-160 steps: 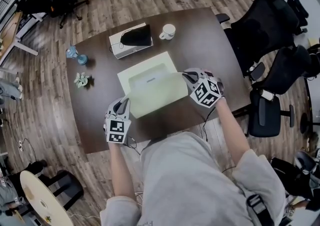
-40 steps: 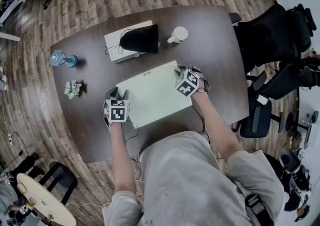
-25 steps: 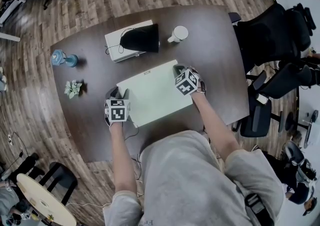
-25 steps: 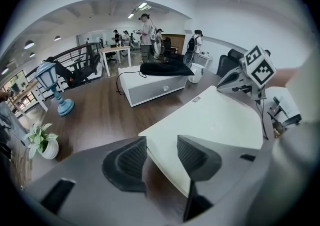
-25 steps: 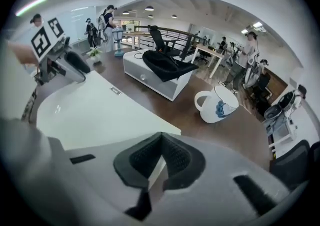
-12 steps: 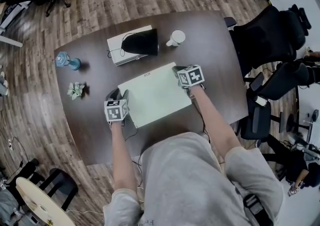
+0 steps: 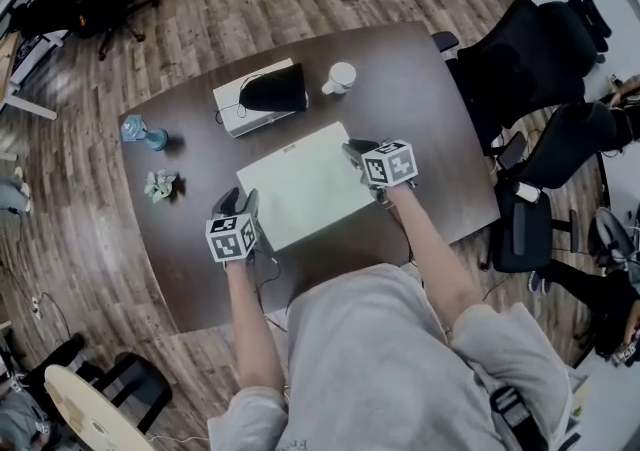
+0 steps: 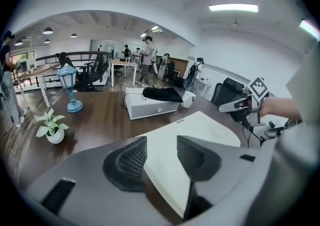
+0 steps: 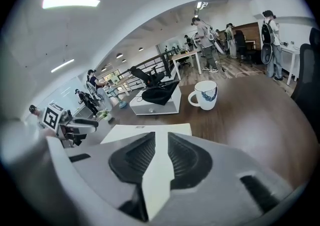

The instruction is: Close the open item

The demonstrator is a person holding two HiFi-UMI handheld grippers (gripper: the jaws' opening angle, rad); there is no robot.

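Note:
The pale green laptop [image 7: 300, 184] lies flat and shut on the dark brown table [image 7: 420, 99]. My left gripper [image 7: 236, 203] is at its front left corner, open, with the laptop's edge [image 8: 200, 127] showing between the spread jaws [image 8: 161, 142]. My right gripper [image 7: 354, 152] hovers at the laptop's far right corner. Its jaws are opening, and only the lid [image 9: 145, 130] shows through the narrow gap [image 9: 161, 138], with the pads not pressing on it. Each gripper also appears in the other's view: right gripper [image 8: 235, 105], left gripper [image 9: 80, 126].
Behind the laptop stand a white box with a black bag on it [image 7: 262, 94] and a white mug [image 7: 340, 76]. A blue figurine [image 7: 140, 132] and a small potted plant [image 7: 160, 184] are at the table's left. Black office chairs [image 7: 530, 49] stand to the right.
The lid, raised several seconds ago, now lies flat. Over the last second the right gripper drew back toward the lid's right corner and its jaws parted. The left gripper barely moved.

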